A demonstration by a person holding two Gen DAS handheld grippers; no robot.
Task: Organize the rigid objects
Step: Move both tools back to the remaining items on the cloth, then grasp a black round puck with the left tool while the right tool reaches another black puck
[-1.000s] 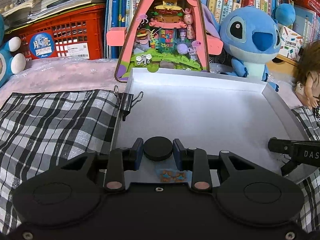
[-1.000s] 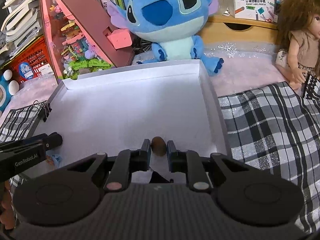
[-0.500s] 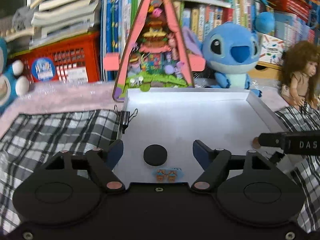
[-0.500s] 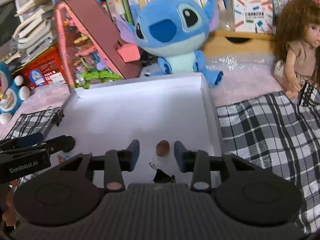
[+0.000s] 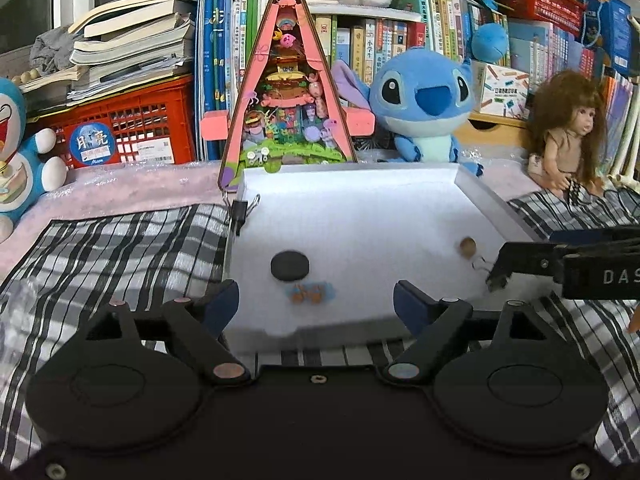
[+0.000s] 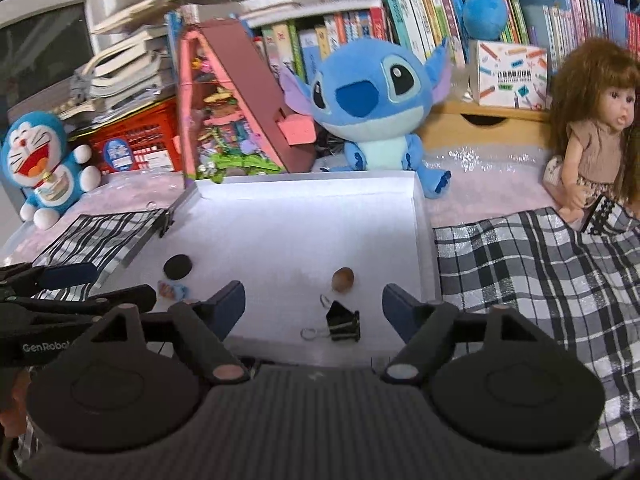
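A white tray (image 5: pixel 360 196) lies on the checked cloth. In it are a black disc (image 5: pixel 289 265), a small blue and orange sticker piece (image 5: pixel 309 292) and a brown nut-like ball (image 5: pixel 467 246). The right wrist view shows the tray (image 6: pixel 420 216), the disc (image 6: pixel 177 266), the ball (image 6: pixel 343 279) and a black binder clip (image 6: pixel 343 323) near the front edge. My left gripper (image 5: pixel 316 306) is open and empty, just short of the tray's front edge. My right gripper (image 6: pixel 313 306) is open and empty, above the binder clip.
A binder clip (image 5: pixel 240 210) is clamped on the tray's left wall. A pink toy house (image 5: pixel 286 100), a Stitch plush (image 5: pixel 424 104), a doll (image 5: pixel 568 132), a red crate (image 5: pixel 120 124) and books stand behind. A Doraemon plush (image 6: pixel 44 160) sits at the left.
Both grippers opened and let go: the left released the black disc, the right the brown ball. Both pulled back toward the tray's front edge.
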